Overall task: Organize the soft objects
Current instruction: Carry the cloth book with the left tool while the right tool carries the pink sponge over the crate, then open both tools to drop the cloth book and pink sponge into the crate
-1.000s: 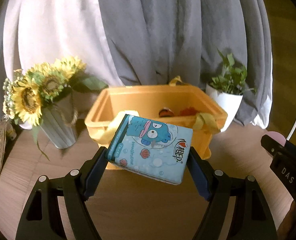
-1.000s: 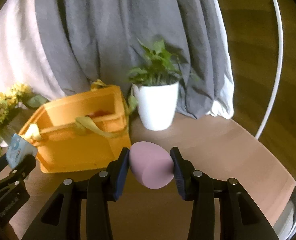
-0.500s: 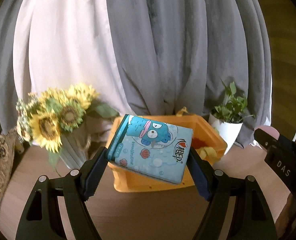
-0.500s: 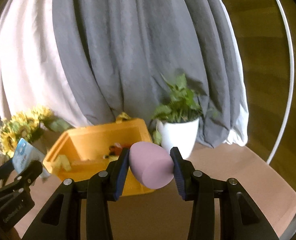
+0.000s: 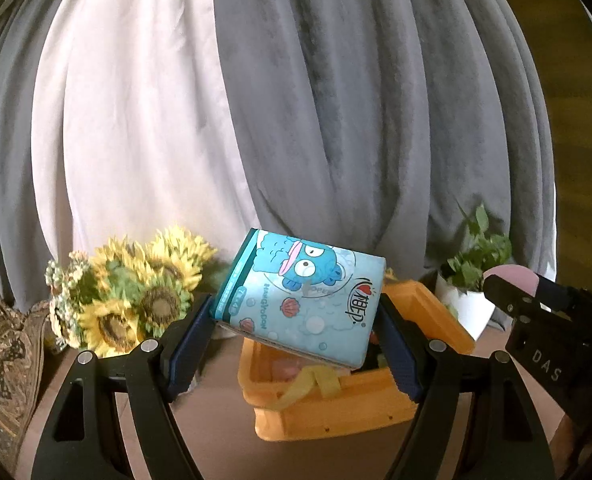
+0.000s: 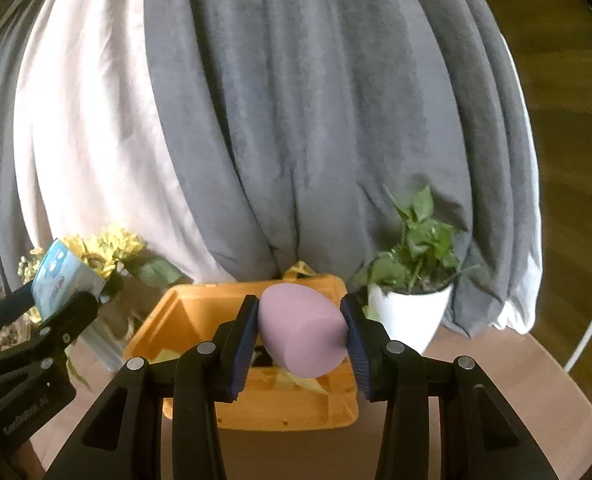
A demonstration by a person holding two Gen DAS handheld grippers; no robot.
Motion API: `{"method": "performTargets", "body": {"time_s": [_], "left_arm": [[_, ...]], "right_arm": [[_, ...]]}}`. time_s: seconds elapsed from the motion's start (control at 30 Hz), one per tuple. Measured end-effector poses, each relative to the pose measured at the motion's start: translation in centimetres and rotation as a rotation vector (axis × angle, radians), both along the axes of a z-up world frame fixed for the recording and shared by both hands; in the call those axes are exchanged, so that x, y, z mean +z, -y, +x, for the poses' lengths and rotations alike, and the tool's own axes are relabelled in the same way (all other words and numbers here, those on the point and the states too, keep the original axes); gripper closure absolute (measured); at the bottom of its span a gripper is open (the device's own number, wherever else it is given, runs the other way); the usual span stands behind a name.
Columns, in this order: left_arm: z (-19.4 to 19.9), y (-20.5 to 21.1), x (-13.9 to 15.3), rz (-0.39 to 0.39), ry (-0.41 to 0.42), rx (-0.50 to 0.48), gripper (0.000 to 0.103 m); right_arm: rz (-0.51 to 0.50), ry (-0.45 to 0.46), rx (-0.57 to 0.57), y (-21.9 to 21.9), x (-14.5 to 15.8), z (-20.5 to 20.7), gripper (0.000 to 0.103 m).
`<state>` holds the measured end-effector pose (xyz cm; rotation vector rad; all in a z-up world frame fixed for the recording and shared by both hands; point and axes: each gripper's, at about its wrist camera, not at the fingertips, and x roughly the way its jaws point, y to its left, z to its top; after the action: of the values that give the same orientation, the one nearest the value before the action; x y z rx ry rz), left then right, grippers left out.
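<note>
Big grey and white curtain (image 5: 296, 120) hangs behind everything. Just ahead of both tools and lower down sits the orange bin (image 6: 199, 320) on the wood surface (image 6: 516, 380), sunflowers (image 5: 135, 292) off to its left, potted plant (image 6: 412, 304) to its right. Left tool (image 5: 296, 344) is pinching a tilted blue cartoon tissue pack (image 5: 308, 300). Right tool (image 6: 302, 348) squeezes a pink sponge (image 6: 300, 336) between its pads, up over the bin.
</note>
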<state>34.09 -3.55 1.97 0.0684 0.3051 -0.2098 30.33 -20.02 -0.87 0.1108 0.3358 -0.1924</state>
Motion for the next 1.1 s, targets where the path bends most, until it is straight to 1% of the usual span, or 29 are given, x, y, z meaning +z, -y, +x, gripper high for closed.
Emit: {"method": "performTargets", "body": {"time_s": [0.2, 0.4, 0.5, 0.6, 0.67, 0.73, 0.77, 0.83, 0.87, 1.07, 1.1], "left_arm": [[2.0, 0.3, 0.8, -0.008, 0.011, 0.009, 0.025], [4.4, 0.5, 1.0, -0.024, 0.001, 0.016, 0.025], [5.9, 0.7, 0.8, -0.022, -0.015, 0.011, 0.025], [7.4, 1.0, 0.4, -0.018, -0.038, 0.008, 0.025], [8.5, 1.2, 0.0, -0.016, -0.061, 0.002, 0.025], [9.6, 1.6, -0.7, -0.002, -0.088, -0.002, 0.025], [10.0, 1.7, -0.9, 0.001, -0.098, -0.003, 0.025], [11.0, 2.0, -1.6, 0.011, -0.119, -0.005, 0.025], [11.3, 2.1, -2.0, 0.017, -0.131, -0.004, 0.025], [13.7, 2.9, -4.4, 0.047, -0.207, -0.019, 0.025], [14.2, 3.0, -5.0, 0.054, -0.223, -0.020, 0.025]], "right_arm": [[-0.008, 0.025, 0.029, -0.2, 1.0, 1.8, 0.060], [-0.025, 0.039, 0.044, -0.3, 1.6, 3.5, 0.060], [-0.039, 0.042, 0.054, -0.4, 1.8, 5.1, 0.060], [-0.038, 0.039, 0.059, -0.3, 1.7, 5.9, 0.060], [-0.032, 0.021, 0.071, 0.0, 1.4, 7.4, 0.060], [-0.031, 0.014, 0.075, 0.1, 1.3, 7.9, 0.060], [-0.027, -0.004, 0.077, 0.4, 0.9, 8.9, 0.060], [-0.027, -0.015, 0.081, 0.5, 0.6, 9.4, 0.060], [-0.019, -0.043, 0.086, 0.9, 0.0, 10.6, 0.060], [0.018, -0.144, 0.114, 1.6, -2.1, 14.0, 0.060], [0.018, -0.144, 0.114, 1.6, -2.1, 14.0, 0.060]]}}
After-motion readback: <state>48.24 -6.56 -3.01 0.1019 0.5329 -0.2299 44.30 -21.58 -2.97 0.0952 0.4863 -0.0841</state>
